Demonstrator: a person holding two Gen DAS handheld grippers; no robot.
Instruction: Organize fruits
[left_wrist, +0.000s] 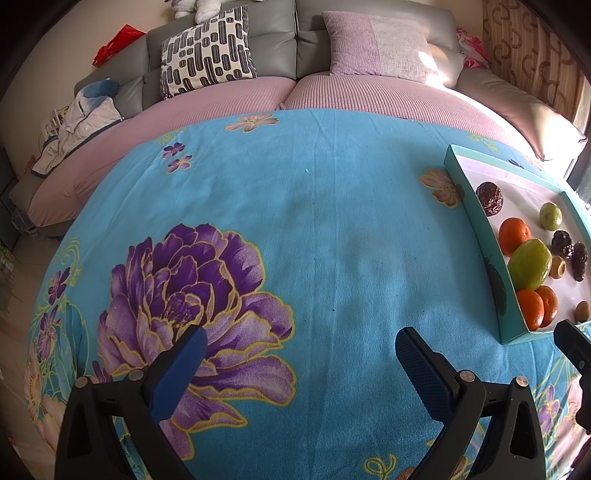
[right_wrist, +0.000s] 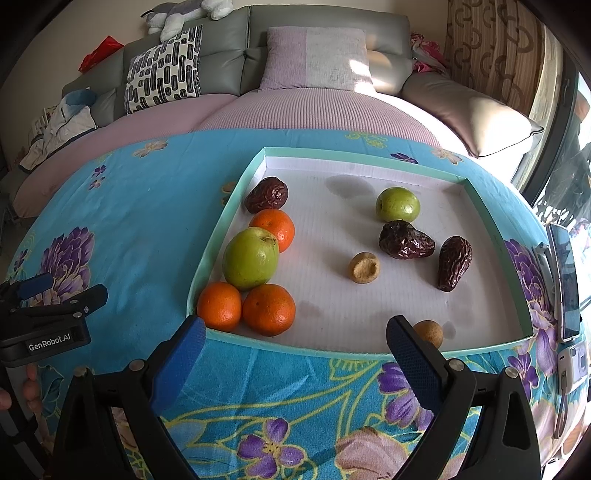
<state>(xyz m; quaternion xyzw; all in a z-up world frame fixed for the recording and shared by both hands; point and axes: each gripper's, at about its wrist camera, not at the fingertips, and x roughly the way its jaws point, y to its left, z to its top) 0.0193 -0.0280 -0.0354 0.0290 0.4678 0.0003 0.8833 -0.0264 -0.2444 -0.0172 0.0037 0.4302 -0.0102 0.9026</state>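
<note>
The right gripper (right_wrist: 295, 336) is hovering spread and empty at the tray's (right_wrist: 303, 341) near wall. The left gripper (left_wrist: 301, 345) is idling spread over bare cloth (left_wrist: 332, 206). Nearest are two oranges (right_wrist: 245, 308) touching an apple (right_wrist: 250, 257). Dates (right_wrist: 424, 245) are lying farther in. Best to lift one orange cleanly without nudging its neighbours.

I see a table under a blue floral cloth (right_wrist: 140, 206), carrying a teal-rimmed tray (right_wrist: 491, 236) toward my two o'clock.
</note>
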